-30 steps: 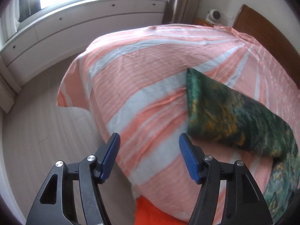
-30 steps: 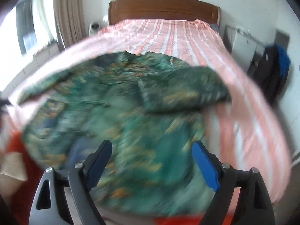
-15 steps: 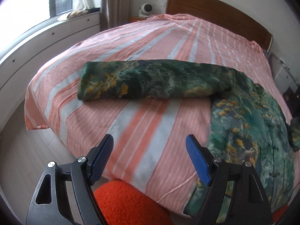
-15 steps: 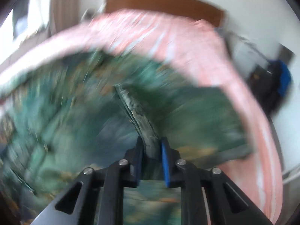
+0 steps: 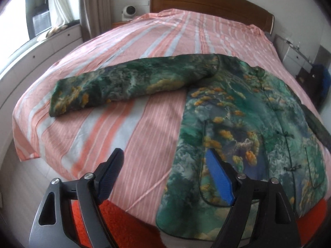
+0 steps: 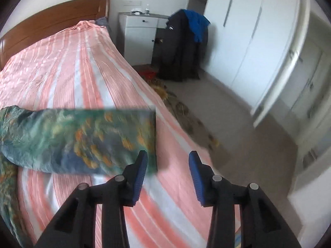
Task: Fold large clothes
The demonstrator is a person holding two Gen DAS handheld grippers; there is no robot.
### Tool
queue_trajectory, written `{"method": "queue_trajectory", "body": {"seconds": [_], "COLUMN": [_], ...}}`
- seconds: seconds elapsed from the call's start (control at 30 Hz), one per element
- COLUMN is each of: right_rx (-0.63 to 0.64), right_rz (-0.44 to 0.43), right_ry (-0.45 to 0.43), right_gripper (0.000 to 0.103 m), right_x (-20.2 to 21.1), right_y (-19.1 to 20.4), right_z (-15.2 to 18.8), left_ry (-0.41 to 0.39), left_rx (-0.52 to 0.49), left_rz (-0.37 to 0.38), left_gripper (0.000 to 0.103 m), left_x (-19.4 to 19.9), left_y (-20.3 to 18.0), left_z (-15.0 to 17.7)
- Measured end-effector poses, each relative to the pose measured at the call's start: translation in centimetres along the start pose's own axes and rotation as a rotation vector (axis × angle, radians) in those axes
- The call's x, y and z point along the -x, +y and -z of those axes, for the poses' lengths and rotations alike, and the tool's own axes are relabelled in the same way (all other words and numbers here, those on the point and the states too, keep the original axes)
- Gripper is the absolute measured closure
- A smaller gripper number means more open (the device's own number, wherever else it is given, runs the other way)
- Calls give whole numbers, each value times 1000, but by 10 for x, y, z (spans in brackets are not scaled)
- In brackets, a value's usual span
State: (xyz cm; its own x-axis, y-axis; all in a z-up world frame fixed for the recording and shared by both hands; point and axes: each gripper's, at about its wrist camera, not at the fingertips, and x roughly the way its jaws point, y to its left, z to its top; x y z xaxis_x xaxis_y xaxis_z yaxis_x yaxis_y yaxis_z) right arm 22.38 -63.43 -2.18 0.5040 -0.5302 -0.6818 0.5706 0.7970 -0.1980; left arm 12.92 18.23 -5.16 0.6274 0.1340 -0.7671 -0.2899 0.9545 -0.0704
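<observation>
A green floral padded jacket (image 5: 244, 124) lies face up on a bed covered by a pink-and-grey striped sheet (image 5: 128, 95), its body near the foot of the bed and one sleeve (image 5: 132, 84) stretched flat across the stripes toward the window side. The other sleeve (image 6: 82, 138) reaches out toward the opposite edge of the bed. The left gripper (image 5: 163, 175) hovers above the jacket's hem, its jaws spread wide after opening, nothing between them. The right gripper (image 6: 168, 171) has just let its jaws part beside that sleeve's cuff, gripping nothing. A wooden headboard (image 5: 206, 2) stands beyond.
</observation>
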Motion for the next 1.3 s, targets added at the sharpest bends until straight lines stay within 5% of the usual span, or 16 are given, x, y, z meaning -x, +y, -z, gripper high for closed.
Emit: {"method": "queue_trajectory", "body": {"seconds": [0.1, 0.27, 0.4, 0.63, 0.87, 1.3], "right_rx": [-37, 15, 68, 207, 196, 208], "right_rz": [-102, -386, -530, -563, -597, -607], "right_ry": [-6, -90, -150, -230, -186, -223], "right_gripper": [56, 31, 24, 10, 8, 2], "right_x": [22, 103, 153, 176, 168, 191], "right_y": [19, 98, 149, 196, 197, 208], "right_z": [29, 99, 153, 207, 208, 221], "left_ry": [-34, -116, -130, -156, -85, -141], "left_rx": [9, 9, -1, -27, -52, -33], "left_rz": [5, -29, -52, -38, 57, 72], "left_gripper": [14, 5, 5, 4, 2, 1], "left_x": [6, 14, 16, 22, 21, 31], "left_y": [-5, -15, -25, -46, -66, -62], "left_z": [-1, -7, -4, 20, 26, 27]}}
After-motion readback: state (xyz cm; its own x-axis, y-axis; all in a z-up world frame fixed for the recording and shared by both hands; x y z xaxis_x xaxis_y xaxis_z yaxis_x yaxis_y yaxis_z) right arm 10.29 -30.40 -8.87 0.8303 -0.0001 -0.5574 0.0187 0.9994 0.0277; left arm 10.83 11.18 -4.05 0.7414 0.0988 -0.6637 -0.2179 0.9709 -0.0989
